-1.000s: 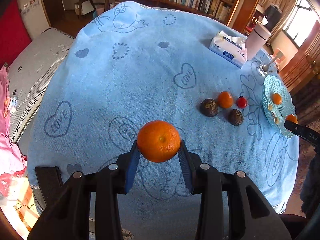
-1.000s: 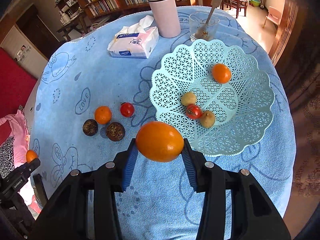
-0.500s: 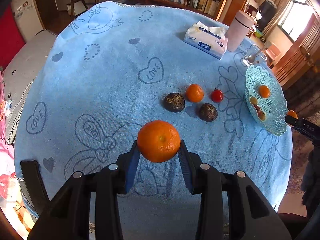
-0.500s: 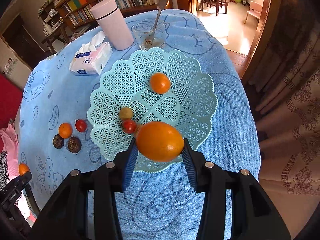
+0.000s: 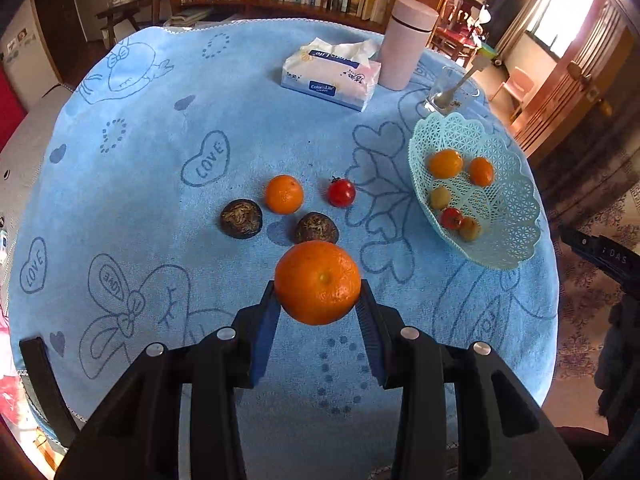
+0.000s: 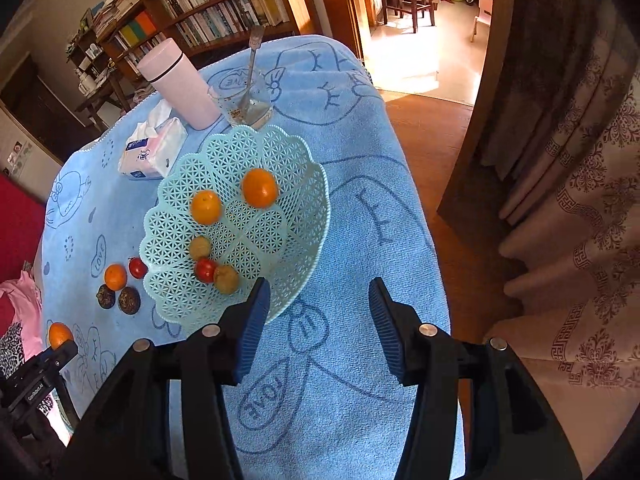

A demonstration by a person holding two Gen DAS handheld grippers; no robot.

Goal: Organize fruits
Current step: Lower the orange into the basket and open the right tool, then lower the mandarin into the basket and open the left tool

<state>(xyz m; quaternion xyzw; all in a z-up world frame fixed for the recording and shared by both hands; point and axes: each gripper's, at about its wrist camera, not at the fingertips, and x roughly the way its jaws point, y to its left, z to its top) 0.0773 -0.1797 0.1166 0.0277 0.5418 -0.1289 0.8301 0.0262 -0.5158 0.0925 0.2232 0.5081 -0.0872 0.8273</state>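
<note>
My left gripper (image 5: 318,312) is shut on a large orange (image 5: 318,282) and holds it above the blue cloth, short of the loose fruit. A small orange (image 5: 284,194), a red tomato (image 5: 341,193) and two dark brown fruits (image 5: 241,218) (image 5: 317,229) lie on the cloth. The light blue lattice basket (image 5: 516,216) at the right holds two oranges, a tomato and small yellowish fruits. My right gripper (image 6: 318,320) is open and empty, just this side of the basket (image 6: 304,216). The orange it carried (image 6: 206,207) lies in the basket beside another orange (image 6: 260,188).
A tissue pack (image 5: 330,74), a pink tumbler (image 5: 408,44) and a glass with a spoon (image 5: 446,90) stand at the far side of the round table. The table edge drops off close to the right of the basket, with a door and curtains (image 6: 580,200) beyond.
My right gripper opened and let its orange go into the basket, then drew back. My left gripper moved toward the loose fruit and the basket with its orange.
</note>
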